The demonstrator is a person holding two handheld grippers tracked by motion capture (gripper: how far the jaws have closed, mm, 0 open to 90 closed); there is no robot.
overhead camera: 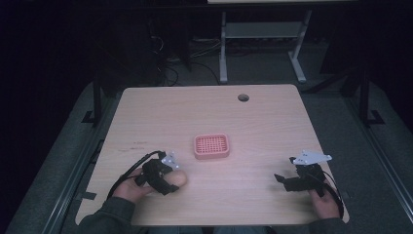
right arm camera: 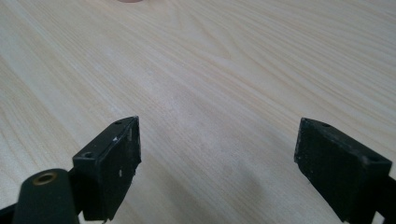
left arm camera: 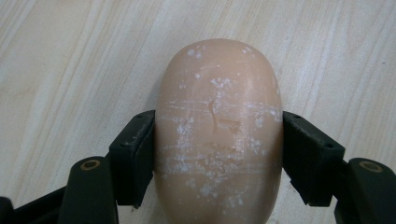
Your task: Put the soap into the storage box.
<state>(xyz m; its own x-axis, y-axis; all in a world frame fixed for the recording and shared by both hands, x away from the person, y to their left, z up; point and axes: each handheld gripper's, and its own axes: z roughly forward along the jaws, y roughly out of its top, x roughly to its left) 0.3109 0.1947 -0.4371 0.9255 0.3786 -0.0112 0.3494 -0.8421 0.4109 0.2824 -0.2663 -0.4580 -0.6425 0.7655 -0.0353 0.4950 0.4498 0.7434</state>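
A peach-coloured oval bar of soap with white flecks lies on the wooden table; in the high view the soap sits near the front left. My left gripper is shut on it, one black pad against each long side. That left gripper is held low by a hand at the front left. A pink slotted soap dish rests at the table's middle, apart from the soap. My right gripper stands open over bare wood with nothing between its jaws; the right gripper is at the front right.
A round cable hole sits near the table's far edge. Beyond the table stand the legs of a white desk frame on a dark floor. A sliver of something pink touches the right gripper view's top edge.
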